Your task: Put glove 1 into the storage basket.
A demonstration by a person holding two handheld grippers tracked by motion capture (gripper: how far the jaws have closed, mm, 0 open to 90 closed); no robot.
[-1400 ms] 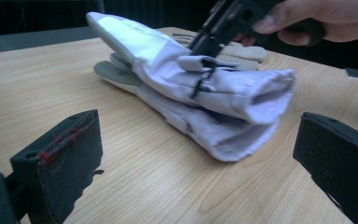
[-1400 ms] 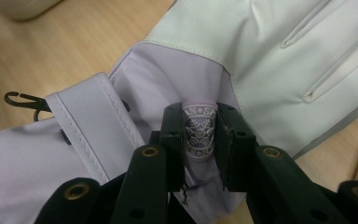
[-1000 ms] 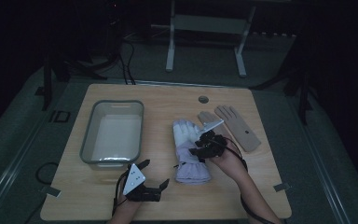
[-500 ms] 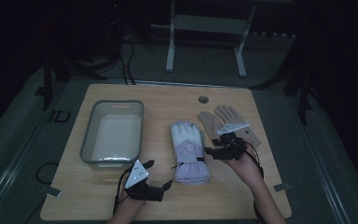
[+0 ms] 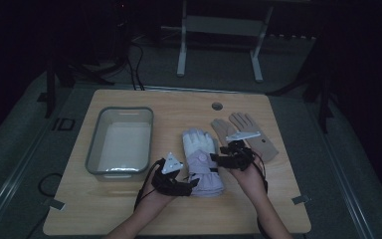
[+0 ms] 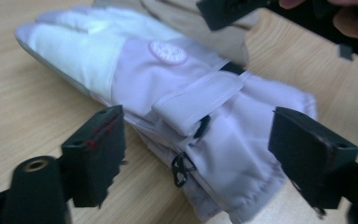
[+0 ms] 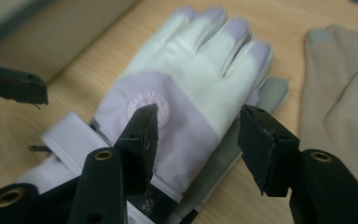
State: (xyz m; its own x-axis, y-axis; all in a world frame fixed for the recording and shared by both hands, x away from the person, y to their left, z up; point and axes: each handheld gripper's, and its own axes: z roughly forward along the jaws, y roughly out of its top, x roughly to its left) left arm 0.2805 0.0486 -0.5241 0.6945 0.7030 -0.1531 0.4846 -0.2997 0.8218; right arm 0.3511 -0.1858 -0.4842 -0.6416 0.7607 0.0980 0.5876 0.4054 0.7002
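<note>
Up close, both tongs, left [image 6: 193, 154] and right [image 7: 198, 140], gape around the lilac glove [image 6: 168, 93], left just narrowing.

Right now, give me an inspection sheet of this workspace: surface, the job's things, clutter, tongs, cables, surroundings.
Surface: wooden table, small round hole near its far edge.
Job's things: lilac and white glove lies flat, fingers pointing away; beige glove lies flat to its right.
Clutter: empty grey bin at the left.
Tongs: left tongs open astride the lilac glove's cuff, jaws have just been closing, pads not pressing; right tongs open above the glove's right edge.
Cables: black cable loops from the left tongs.
Surroundings: dark floor, white frame stand beyond the table.
</note>
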